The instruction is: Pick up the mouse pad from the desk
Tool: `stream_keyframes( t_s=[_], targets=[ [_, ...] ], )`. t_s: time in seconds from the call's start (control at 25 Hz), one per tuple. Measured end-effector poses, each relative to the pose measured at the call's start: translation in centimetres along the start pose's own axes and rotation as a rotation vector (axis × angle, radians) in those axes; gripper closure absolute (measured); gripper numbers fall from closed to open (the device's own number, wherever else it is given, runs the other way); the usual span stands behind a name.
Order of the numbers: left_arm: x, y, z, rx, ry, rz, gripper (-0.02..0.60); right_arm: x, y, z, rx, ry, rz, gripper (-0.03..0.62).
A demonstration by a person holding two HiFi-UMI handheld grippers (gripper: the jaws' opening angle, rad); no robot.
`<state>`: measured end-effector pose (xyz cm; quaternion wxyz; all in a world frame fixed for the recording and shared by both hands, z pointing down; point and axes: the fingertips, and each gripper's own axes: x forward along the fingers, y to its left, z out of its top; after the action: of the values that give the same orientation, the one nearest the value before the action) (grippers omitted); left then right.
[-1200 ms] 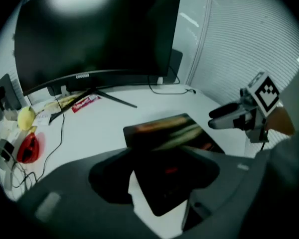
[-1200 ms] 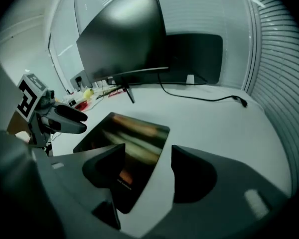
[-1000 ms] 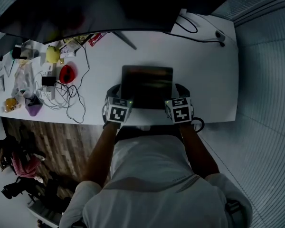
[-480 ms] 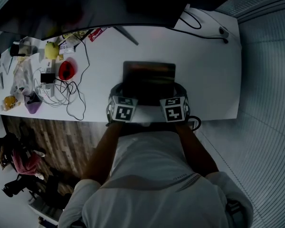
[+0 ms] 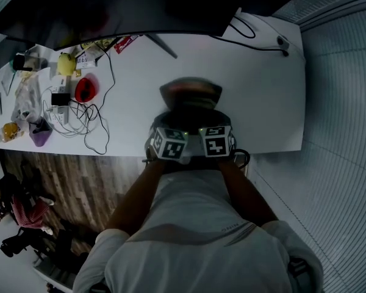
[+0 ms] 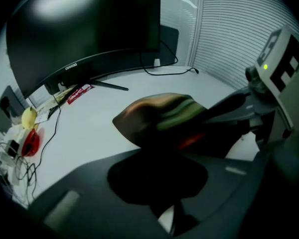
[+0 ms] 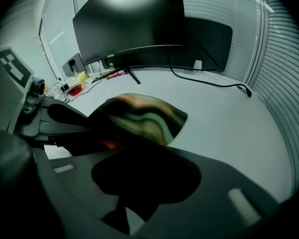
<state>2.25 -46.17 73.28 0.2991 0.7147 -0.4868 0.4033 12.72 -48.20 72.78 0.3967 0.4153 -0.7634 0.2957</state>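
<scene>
The mouse pad (image 5: 190, 95), dark with green and orange swirls, lies on the white desk (image 5: 265, 96) in front of the person. It is bowed up into a hump, which also shows in the left gripper view (image 6: 159, 116) and the right gripper view (image 7: 142, 114). My left gripper (image 5: 171, 124) is at its near left corner and my right gripper (image 5: 214, 123) at its near right corner, close together. The jaws of both are closing, and the pad's near edge sits between them, pressed. The fingertips are hidden behind the marker cubes in the head view.
A wide dark monitor (image 5: 140, 5) stands along the back of the desk. At the left lie tangled cables (image 5: 91, 127), a red object (image 5: 85, 91), a yellow one (image 5: 66, 64) and a purple cup (image 5: 41, 138). A black cable (image 5: 256, 41) runs at the back right.
Both grippers have come closer together at the pad's near edge and their jaws have closed on it. The pad, flat before, has bowed up in the middle.
</scene>
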Motion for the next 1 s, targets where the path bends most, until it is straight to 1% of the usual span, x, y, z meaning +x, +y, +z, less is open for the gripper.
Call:
stream_keyframes(
  t_s=[0.08,0.12,0.24,0.36,0.52,0.68,0.84,1.0],
  targets=[
    [-0.2,0.1,0.3,-0.009,-0.017,-0.019,0.52,0.1,0.7,0.0,-0.015,-0.013,0.003,0.527],
    [-0.3,0.2,0.4,-0.019,-0.028,-0.036,0.514,0.1,0.9,0.0,-0.024,-0.018,0.005,0.537],
    [-0.8,0.3,0.6,-0.046,-0.069,-0.089,0.506,-0.5,1.3,0.1,-0.001,-0.035,0.046,0.545],
    [-2.6,0.7,2.0,-0.065,-0.136,-0.125,0.506,-2.0,1.4,1.5,0.033,-0.087,0.068,0.543],
    [-6.0,1.8,5.3,-0.08,-0.254,-0.148,0.508,-5.5,1.7,5.2,0.039,-0.218,0.062,0.546],
    [-11.1,2.8,8.9,-0.077,-0.39,-0.16,0.508,-10.5,2.9,9.4,0.016,-0.355,0.052,0.546],
    [-17.3,3.9,12.4,-0.052,-0.538,-0.153,0.506,-15.7,4.4,13.8,-0.035,-0.498,0.04,0.549],
    [-22.9,4.8,14.7,-0.013,-0.662,-0.136,0.502,-20.5,6.2,16.9,-0.087,-0.618,0.03,0.549]
  ],
)
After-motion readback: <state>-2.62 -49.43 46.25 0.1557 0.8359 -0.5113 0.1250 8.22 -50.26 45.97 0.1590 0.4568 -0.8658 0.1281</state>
